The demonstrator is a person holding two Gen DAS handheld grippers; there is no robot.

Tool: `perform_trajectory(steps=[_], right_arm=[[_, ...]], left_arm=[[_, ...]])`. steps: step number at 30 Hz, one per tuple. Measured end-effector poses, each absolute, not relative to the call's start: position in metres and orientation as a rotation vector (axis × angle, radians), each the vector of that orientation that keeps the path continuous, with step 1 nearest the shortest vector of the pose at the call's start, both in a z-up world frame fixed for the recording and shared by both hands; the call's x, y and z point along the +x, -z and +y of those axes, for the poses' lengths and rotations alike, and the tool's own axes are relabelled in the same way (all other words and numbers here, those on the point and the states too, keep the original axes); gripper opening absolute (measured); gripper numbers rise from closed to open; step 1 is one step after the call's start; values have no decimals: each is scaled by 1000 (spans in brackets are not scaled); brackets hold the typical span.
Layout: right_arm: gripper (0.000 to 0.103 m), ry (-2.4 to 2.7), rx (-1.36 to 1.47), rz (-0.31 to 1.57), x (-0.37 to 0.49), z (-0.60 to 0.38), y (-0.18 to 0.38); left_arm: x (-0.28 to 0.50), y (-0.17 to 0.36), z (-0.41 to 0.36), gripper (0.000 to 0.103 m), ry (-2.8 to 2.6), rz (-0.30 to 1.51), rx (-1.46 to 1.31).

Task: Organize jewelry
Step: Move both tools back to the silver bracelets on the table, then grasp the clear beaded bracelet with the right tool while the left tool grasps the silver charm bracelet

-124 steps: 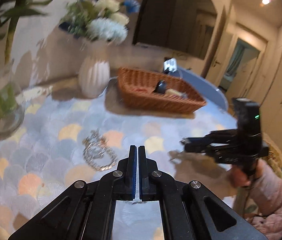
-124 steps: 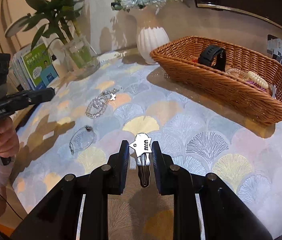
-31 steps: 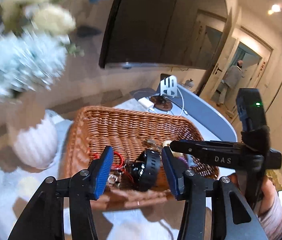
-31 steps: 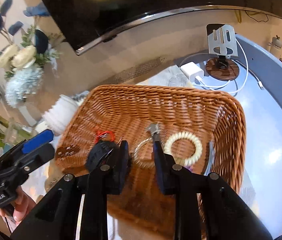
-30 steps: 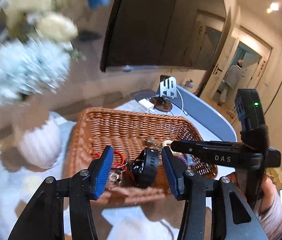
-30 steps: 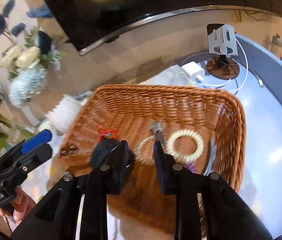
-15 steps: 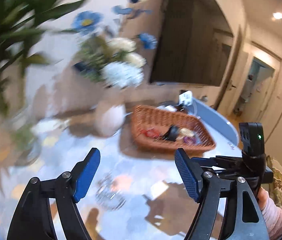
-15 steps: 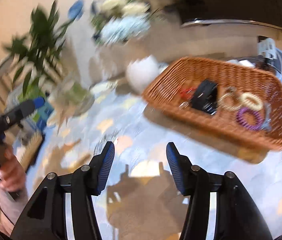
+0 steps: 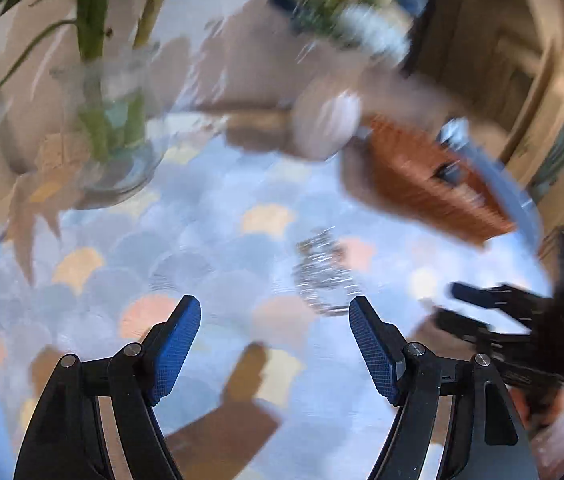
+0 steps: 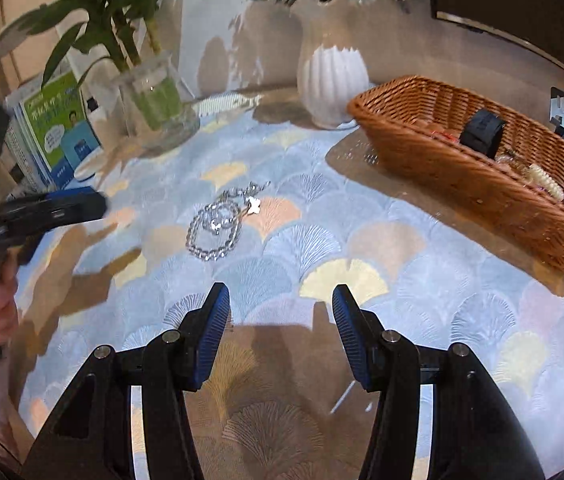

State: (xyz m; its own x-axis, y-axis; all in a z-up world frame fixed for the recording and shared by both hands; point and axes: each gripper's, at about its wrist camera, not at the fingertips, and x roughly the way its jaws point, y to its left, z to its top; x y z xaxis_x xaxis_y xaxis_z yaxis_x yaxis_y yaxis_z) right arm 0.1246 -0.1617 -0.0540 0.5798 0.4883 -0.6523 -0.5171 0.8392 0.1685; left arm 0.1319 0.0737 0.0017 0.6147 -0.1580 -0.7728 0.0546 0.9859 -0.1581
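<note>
Blue pads of the left tool (image 9: 274, 344) stand wide apart with nothing between them, above the fan-patterned worktop (image 9: 210, 248). This left wrist view is smeared; a silver chain (image 9: 322, 276) lies on the cloth just ahead of the right pad, the wicker basket (image 9: 430, 188) well beyond it.

In the right wrist view, the right tool (image 10: 281, 312) is partly spread and empty. The chain lies ahead to the left, apart from the basket, which holds a black watch (image 10: 482, 132) and a pale bracelet (image 10: 546, 182). A white vase (image 10: 332, 76) stands beside the basket.
</note>
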Motion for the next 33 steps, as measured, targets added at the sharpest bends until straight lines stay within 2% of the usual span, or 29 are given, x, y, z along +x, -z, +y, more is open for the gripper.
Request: perform_trajectory(steps=[5, 7, 9, 10, 11, 14, 18, 20, 21, 22, 33], right_arm=[[57, -645, -21, 800, 131, -148, 54], [52, -651, -45, 818, 135, -138, 50], [48, -659, -63, 830, 139, -128, 47], [48, -655, -72, 838, 143, -123, 46], [47, -651, -78, 849, 147, -118, 46], [42, -644, -74, 885, 165, -101, 50], [41, -608, -85, 903, 182, -79, 60], [35, -577, -144, 864, 177, -71, 61], [19, -540, -205, 839, 173, -67, 62], [10, -513, -253, 820, 168, -66, 62], [10, -558, -123, 853, 126, -155, 68]], left_arm=[[178, -3, 79, 78, 196, 903, -260], [192, -2, 76, 77, 194, 879, -280], [201, 6, 71, 67, 199, 877, -286], [204, 11, 69, 57, 207, 882, -291], [206, 18, 67, 52, 211, 889, -290], [210, 30, 66, 48, 225, 906, -293], [212, 33, 69, 47, 262, 895, -331], [212, 33, 69, 47, 272, 890, -343], [213, 34, 68, 47, 277, 892, -343], [213, 34, 67, 47, 281, 894, -339], [206, 36, 42, 47, 408, 921, -307]])
